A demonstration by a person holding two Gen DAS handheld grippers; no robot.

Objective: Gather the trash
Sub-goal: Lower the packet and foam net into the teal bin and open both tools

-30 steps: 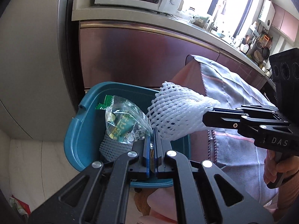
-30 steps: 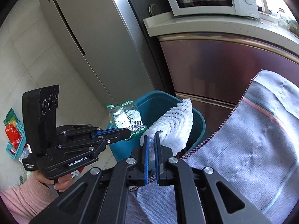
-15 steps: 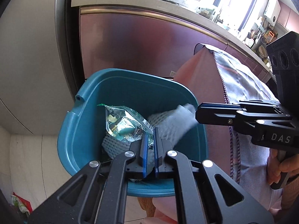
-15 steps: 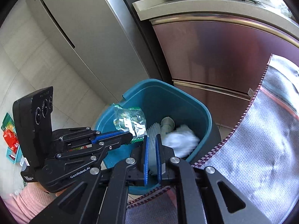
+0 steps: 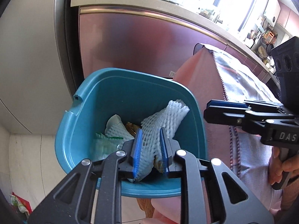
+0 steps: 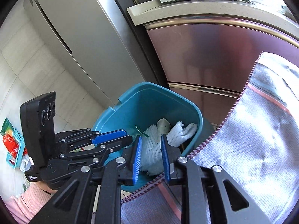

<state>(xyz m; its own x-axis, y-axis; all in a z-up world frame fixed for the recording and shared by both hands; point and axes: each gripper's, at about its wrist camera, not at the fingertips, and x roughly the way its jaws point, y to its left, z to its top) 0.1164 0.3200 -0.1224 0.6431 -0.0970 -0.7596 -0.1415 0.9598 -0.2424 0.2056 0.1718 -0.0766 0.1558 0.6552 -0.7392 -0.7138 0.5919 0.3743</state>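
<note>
Bin: a teal plastic bin (image 5: pixel 119 93) stands on the floor against the maroon cabinet front (image 5: pixel 130 44), its rim notched on the left side; in the right wrist view the same bin (image 6: pixel 149 100) sits just left of the cloth edge.
Trash: white foam fruit netting (image 5: pixel 168 115) lies inside the bin, leaning on the right wall; a second piece of netting (image 5: pixel 114 130) and a clear green-edged wrapper (image 5: pixel 101 143) lie lower down on the left.
Left gripper: the left gripper (image 5: pixel 149 149) hangs over the near rim, its blue pads parted and nothing pressed between them; its jaws have just been opening.
Right gripper: the right gripper (image 6: pixel 150 155) hovers above the bin's near-right rim, pads likewise apart with only netting seen through the gap; its jaws have just been opening too.
Cloth edge: a grey cloth with a stitched purple hem (image 6: pixel 243 140) hangs close beside the bin on the right.
Open room: pale tiled floor (image 5: pixel 28 158) lies free to the bin's left, up to the steel fridge (image 6: pixel 78 37).
Floor clutter: a small turquoise basket (image 6: pixel 15 149) of packets sits well apart, far left.
</note>
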